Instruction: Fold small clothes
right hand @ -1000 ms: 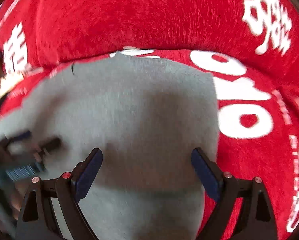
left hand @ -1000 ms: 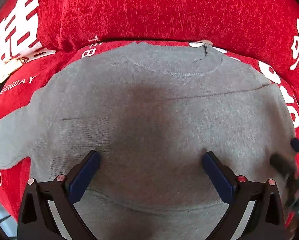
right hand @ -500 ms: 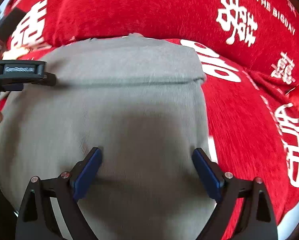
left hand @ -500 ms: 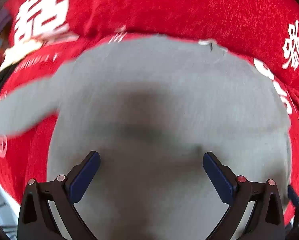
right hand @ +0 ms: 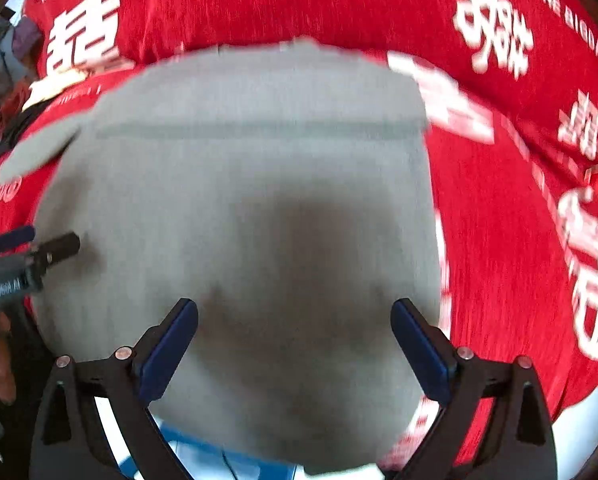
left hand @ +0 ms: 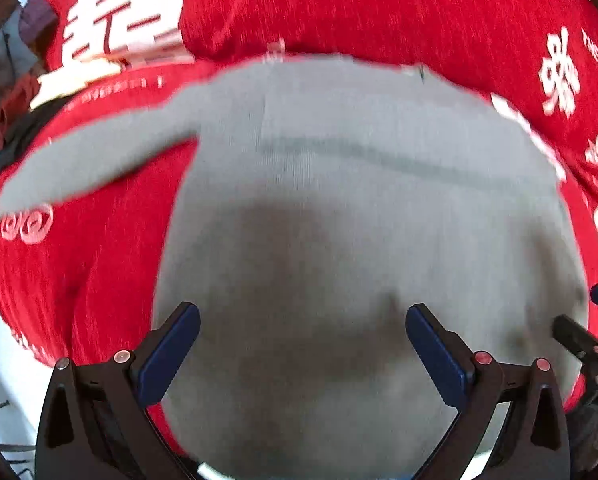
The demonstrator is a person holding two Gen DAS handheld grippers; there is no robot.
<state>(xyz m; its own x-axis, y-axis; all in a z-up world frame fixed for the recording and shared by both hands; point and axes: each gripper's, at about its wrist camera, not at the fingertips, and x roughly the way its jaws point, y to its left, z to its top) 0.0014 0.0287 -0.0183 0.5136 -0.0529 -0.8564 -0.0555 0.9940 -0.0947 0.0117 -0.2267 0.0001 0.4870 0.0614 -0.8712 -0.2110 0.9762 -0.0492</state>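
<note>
Sweater [left hand: 359, 220] lying on red cloth [left hand: 99, 272], sleeve [left hand: 91, 160] sticking out at 10 o'clock. I'm hovering left gripper [left hand: 303, 344] nearer sleeve; right gripper [right hand: 295, 340] just opening wider, both sets of fingers spread, empty.

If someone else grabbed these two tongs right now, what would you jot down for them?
Left gripper: open, empty, above the grey sweater.
Right gripper: open, empty, jaws just opened wider, nothing between them.
Sweater lies flat on the red blanket.
Done: its right side looks folded in, leaving a straight edge.
Left: the left sleeve sticks out; fold it in, then fold the body.
</note>
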